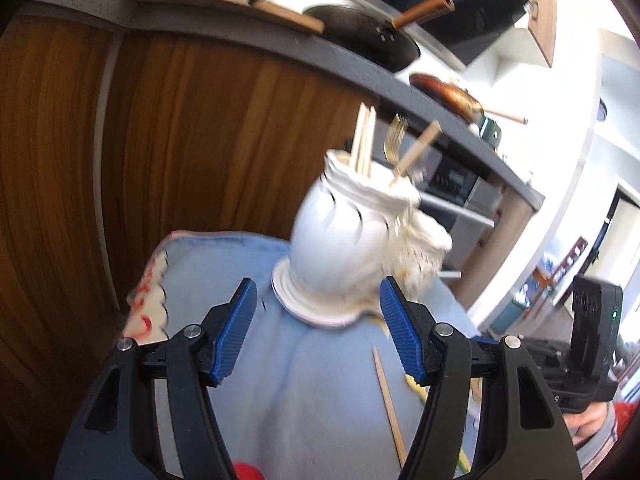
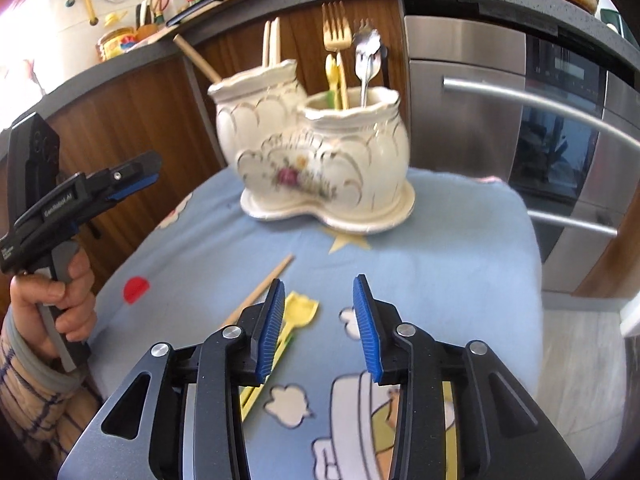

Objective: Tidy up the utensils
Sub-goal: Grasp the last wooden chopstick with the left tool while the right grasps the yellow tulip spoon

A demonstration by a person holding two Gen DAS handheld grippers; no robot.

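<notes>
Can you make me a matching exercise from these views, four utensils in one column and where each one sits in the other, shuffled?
Things:
1. gold fork
2. silver spoon
3. yellow utensil
4. loose chopstick

Places:
A. flat on the blue cloth, just ahead of the right gripper
B. standing in the ceramic holder, tines up
C. on the cloth, running under the right gripper's left finger
D. standing in the holder's right-hand pot, bowl up

Pairs: 1-B, 2-D, 3-A, 4-C
</notes>
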